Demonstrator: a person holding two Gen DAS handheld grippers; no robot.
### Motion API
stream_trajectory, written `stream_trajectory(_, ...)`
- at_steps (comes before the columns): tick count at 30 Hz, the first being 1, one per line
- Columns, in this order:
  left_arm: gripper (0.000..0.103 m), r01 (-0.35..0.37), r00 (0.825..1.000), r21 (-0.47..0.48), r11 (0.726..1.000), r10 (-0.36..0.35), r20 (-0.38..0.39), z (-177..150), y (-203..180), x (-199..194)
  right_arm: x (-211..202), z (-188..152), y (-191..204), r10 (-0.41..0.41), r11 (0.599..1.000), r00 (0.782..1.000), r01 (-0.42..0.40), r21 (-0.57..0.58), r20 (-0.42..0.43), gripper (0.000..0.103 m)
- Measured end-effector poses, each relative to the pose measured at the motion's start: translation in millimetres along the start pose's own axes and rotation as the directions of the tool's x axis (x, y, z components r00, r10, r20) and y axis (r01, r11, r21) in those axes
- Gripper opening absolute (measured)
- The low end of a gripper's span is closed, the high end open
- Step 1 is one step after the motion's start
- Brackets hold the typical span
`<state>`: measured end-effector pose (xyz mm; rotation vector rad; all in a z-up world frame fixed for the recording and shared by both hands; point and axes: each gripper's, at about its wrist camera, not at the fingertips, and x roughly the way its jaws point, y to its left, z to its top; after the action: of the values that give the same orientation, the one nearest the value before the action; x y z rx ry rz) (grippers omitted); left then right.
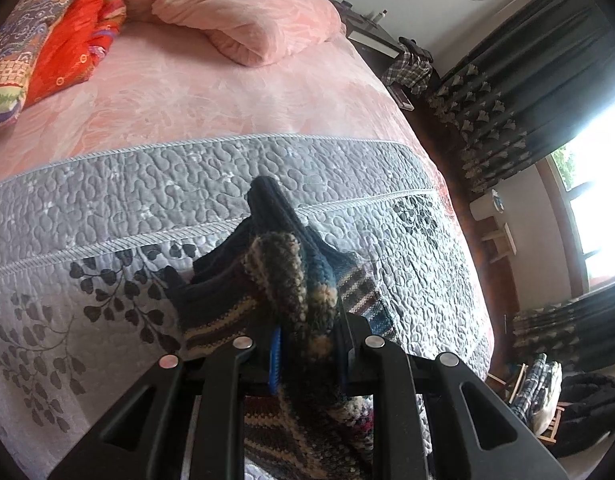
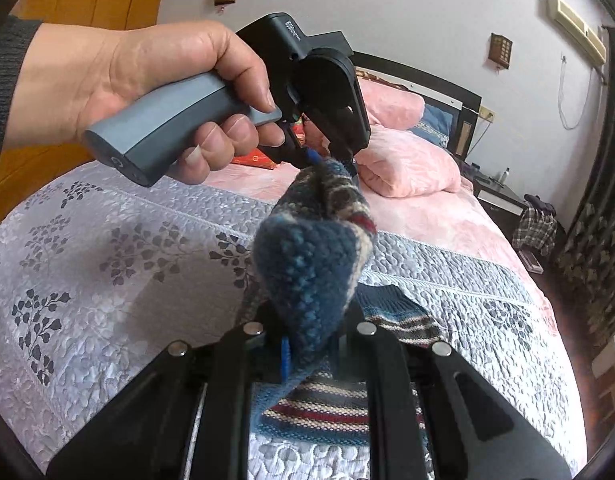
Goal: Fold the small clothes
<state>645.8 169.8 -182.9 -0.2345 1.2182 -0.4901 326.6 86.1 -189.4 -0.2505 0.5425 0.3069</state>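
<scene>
Left gripper (image 1: 307, 356), seen from its own cam, has its jaws closed on a bunched fold of a knitted striped sock (image 1: 295, 280). Right gripper (image 2: 311, 356) likewise pinches the sock's blue toe end (image 2: 307, 268), jaws nearly together around the wool.

Only the right cam shows the left tool from outside: a hand (image 2: 147, 92) grips its grey handle, upper left, with the gripper's tip clamped on the far end of the same sock. The sock is thus held up between both tools above the bed. Only the left cam shows the window and dark curtains (image 1: 519, 92) at far right.

The sock is thick knit, w/ blue, tan, dark red and navy stripes. More striped knit (image 2: 399, 316) lies flat on the grey quilted bedspread (image 2: 107, 280) just below. Beyond, a pink sheet and pink pillows (image 2: 403, 164).
</scene>
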Motion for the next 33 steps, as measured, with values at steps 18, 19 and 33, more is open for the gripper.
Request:
stream_trajectory(18,0.020,-0.029,0.999,0.016,0.999,0.030,-0.033,10.4,-31.2,45.6,11.5,-22.2,-45.1,-0.022,0.996,0.999,0.025,0.081,-0.032,0.012)
stream_trajectory(19,0.020,-0.031,0.999,0.017,0.999,0.032,-0.037,10.8,-33.6,49.2,12.5,-24.4,-48.5,-0.024,0.996,0.999,0.027,0.087,-0.035,0.012)
stream_trajectory(33,0.020,-0.058,0.995,0.043,0.997,0.061,-0.077,11.0,-56.7,101.9,26.6,-51.7,-79.3,-0.036,0.987,0.996,0.047,0.153,-0.077,0.012)
